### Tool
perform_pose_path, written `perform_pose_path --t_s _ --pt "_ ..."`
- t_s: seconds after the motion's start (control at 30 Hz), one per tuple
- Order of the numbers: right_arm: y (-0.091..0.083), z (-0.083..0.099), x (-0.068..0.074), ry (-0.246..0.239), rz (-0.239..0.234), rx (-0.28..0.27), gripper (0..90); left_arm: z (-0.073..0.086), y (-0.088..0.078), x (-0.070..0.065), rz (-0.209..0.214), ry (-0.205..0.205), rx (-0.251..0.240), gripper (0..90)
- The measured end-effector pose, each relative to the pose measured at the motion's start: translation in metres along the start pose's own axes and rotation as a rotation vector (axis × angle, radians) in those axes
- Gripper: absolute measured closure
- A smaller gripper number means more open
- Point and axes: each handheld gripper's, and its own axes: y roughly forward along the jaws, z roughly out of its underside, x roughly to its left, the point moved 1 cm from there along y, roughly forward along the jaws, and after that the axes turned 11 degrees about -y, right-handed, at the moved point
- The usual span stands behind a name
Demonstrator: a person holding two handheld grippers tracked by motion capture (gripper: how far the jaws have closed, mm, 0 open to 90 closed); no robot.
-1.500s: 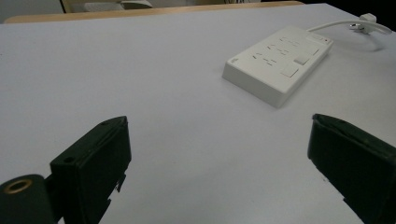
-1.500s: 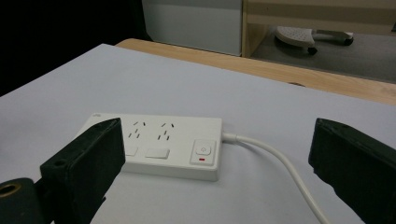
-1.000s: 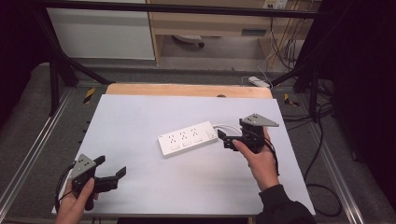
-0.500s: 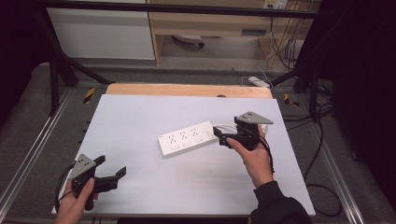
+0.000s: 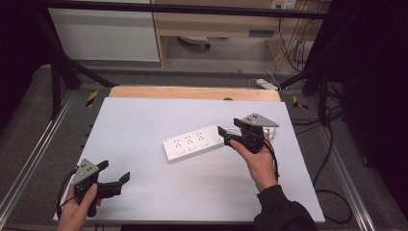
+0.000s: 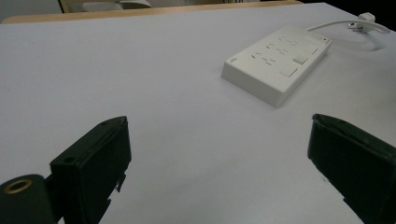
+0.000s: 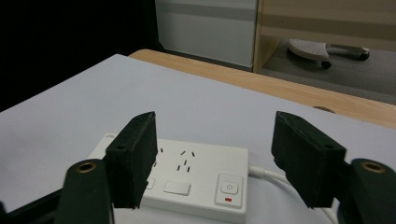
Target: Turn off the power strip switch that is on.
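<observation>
Each black hand-held gripper [image 5: 230, 136] bears a grey plate; dark right sleeve [image 5: 279, 211].

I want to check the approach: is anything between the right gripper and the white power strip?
Nothing visible. The right gripper hovers at the cord end of the power strip, jaws apart and just closing, with only bare table around.

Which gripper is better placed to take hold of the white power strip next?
Right. The right gripper sits at the power strip's cord end, jaws just closing around it; the left gripper waits open, far away.
</observation>
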Motion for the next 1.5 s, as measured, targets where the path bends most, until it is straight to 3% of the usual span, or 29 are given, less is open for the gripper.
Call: perform_pose_path --t_s 0.53,0.83,1.1,1.5 --pt "0.007 -0.003 0.009 -0.036 -0.009 -0.035 65.3 0.0 0.0 0.0 0.0 0.001 0.003 6.0" --pt "0.01 -0.003 0.012 -0.035 -0.008 -0.065 79.0 0.0 0.0 0.0 0.0 0.005 0.006 6.0" --pt "0.017 -0.004 0.018 -0.043 -0.023 -0.067 86.1 0.0 0.0 0.0 0.0 0.004 0.007 6.0" --pt "0.026 -0.006 0.026 -0.042 -0.044 -0.065 90.0 0.0 0.0 0.0 0.002 0.006 0.007 6.0"
